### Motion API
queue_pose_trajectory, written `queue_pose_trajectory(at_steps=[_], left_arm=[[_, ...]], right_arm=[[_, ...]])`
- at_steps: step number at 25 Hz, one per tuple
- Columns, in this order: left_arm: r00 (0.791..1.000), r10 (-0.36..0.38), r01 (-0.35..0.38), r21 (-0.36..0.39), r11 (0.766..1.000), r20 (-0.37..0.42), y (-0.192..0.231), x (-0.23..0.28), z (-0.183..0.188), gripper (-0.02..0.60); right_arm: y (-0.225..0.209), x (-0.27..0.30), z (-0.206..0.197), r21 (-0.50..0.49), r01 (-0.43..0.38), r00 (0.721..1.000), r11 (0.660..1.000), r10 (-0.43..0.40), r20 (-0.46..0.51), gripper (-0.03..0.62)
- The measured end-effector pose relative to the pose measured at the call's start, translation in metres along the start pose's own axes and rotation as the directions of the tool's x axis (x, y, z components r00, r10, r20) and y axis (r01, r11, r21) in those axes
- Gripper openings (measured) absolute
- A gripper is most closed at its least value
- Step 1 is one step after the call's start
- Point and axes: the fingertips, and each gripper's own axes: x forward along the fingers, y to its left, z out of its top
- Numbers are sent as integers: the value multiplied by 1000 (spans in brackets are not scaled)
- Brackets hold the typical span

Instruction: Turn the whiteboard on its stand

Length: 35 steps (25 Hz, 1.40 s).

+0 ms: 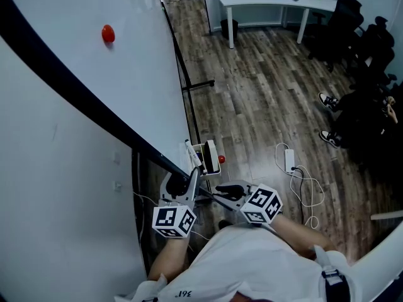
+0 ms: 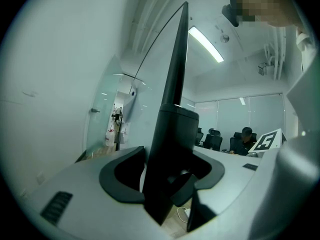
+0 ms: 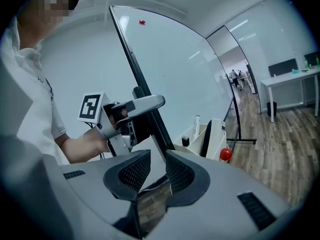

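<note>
We hold both grippers low before our chest, forearms bent in. Our left gripper [image 1: 187, 182] points level, jaws clamped on the whiteboard frame [image 1: 75, 87]. Just beside it, our right gripper [image 1: 223, 190] tilts slightly downward, jaws closed on that frame too.

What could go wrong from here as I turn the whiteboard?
1. The left gripper and right gripper pinch only the thin whiteboard frame; it may slip during the swing.
2. The marker tray holds loose items; tilting could spill them.
3. A white power block and its cord lie on the floor nearby; feet may snag.
</note>
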Motion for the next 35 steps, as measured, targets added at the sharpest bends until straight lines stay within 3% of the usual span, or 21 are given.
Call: queue_pose_trajectory(at_steps=[35], left_arm=[[1000, 15, -15, 4, 1000, 20, 80, 60, 20, 229]], right_arm=[[-17, -10, 1, 23, 49, 998, 999, -50, 24, 97]])
